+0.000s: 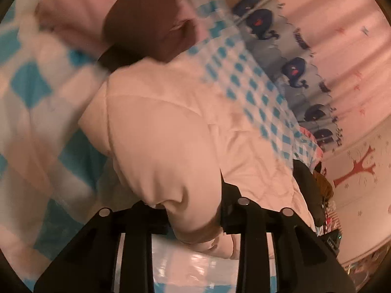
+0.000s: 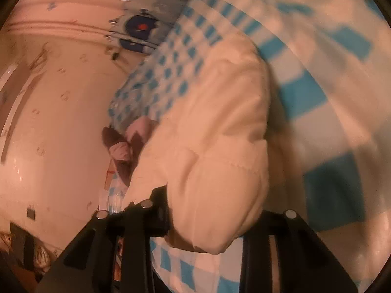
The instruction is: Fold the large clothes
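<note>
A bed covered by a blue-and-white checked sheet (image 1: 29, 85) carried everything. A cream padded jacket (image 1: 166, 131) lay across the sheet. Beyond the jacket, touching its far end, a brown-and-pink garment (image 1: 146, 22) rested on the sheet. Along the sheet's far edge, beside the jacket, ran a strip of bedding printed with dark blue whales (image 1: 293, 70), next to the wall.

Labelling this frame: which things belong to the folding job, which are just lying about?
Job:
- cream puffer jacket
- left tongs, shut on it
- right tongs, shut on it

Lying about:
- blue checked bedspread
- brown-and-pink garment
- whale-print fabric
</note>
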Available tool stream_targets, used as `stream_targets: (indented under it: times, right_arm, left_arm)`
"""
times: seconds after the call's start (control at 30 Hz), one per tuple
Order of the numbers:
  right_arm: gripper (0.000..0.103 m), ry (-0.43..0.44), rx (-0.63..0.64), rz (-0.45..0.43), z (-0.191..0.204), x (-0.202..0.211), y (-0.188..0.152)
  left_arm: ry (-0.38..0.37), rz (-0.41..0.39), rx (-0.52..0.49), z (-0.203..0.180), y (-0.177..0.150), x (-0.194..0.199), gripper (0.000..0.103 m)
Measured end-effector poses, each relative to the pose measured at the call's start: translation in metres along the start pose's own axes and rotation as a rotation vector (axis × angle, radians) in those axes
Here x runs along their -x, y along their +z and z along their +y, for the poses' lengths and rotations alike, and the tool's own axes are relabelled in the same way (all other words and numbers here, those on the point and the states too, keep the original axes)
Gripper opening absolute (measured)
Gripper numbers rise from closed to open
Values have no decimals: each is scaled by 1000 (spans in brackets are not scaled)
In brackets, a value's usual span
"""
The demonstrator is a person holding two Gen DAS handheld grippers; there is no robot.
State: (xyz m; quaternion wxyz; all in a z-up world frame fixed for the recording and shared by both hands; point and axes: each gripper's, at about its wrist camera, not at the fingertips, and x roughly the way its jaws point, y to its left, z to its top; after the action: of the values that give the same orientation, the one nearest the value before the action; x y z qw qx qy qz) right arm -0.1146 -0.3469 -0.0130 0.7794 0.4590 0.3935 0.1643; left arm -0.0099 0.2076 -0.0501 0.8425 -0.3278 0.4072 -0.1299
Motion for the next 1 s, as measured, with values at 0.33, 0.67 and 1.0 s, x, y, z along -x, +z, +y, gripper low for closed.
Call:
stream_targets:
  times: [0.33, 0.67, 1.0]
  right_arm:
    - [32, -111, 134, 50, 25, 105, -98]
    - [74, -474, 124, -65, 10, 157, -114]
    - [80, -545, 790, -96, 179, 6, -126]
  left_arm:
    - [-60, 37, -134, -27, -78, 103, 26]
    - [-24, 110, 90, 42, -104, 93, 57]
    - [-20, -6, 226, 80, -90, 108, 77]
